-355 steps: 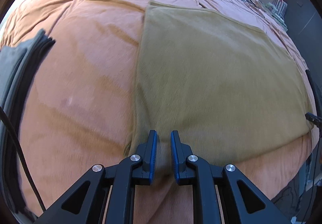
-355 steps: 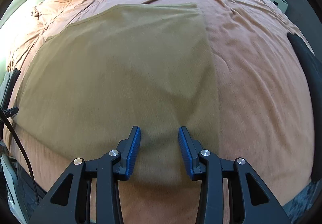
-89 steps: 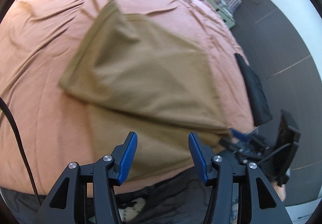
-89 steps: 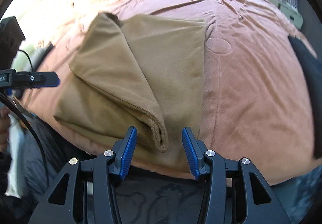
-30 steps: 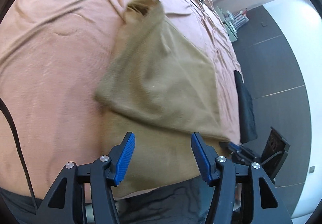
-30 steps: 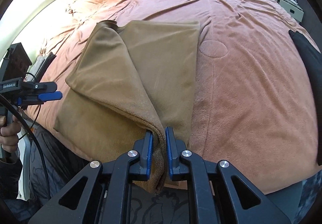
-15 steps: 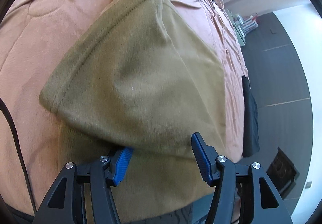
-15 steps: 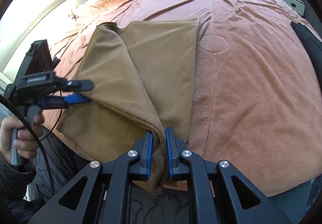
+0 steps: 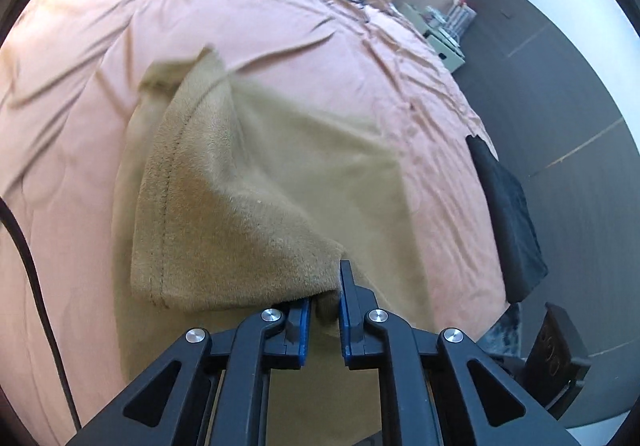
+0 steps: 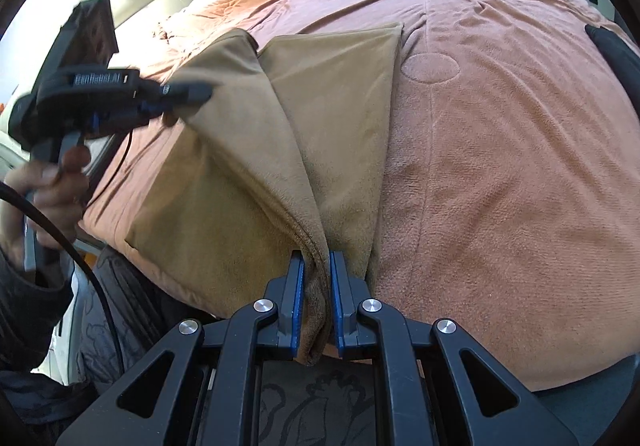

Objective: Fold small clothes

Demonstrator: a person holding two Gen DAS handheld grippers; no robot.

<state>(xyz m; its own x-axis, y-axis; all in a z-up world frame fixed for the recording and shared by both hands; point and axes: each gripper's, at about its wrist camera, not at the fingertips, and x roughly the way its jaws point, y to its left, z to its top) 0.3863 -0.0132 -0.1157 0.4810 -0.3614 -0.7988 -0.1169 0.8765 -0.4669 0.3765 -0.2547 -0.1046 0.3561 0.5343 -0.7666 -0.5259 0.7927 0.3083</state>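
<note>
Two wrist views of a fold in progress. The olive-tan garment (image 10: 340, 117) lies on the bed (image 10: 500, 165), near its close edge, with one flap already turned over along a diagonal crease. The step in hand appears to be the second fold: both near corners of the raised flap are gripped, ready to be carried across the lower layer.

Left gripper (image 9: 323, 316): the jaws are closing, with a bunched fold of the garment's flap between the blue pads, which already press on it; the stitched hem (image 9: 168, 181) of that flap hangs free to the left. In the right wrist view the same gripper is seen from the side, held in the person's hand (image 10: 48, 181), its tip at the flap's far corner, the cloth there lifted clear of the bed.

Right gripper (image 10: 316, 302): jaws nearly together, clamped on the thick rolled edge of the garment where the crease meets the bed's near edge.

Next move, as a judgement: both hands should travel together across the bed, keeping the flap taut between them, then lower it so edge meets edge before either grip is let go. Uneven travel would skew the crease.

A dark folded cloth (image 9: 508, 213) lies at the bed's right edge, well apart from the work
</note>
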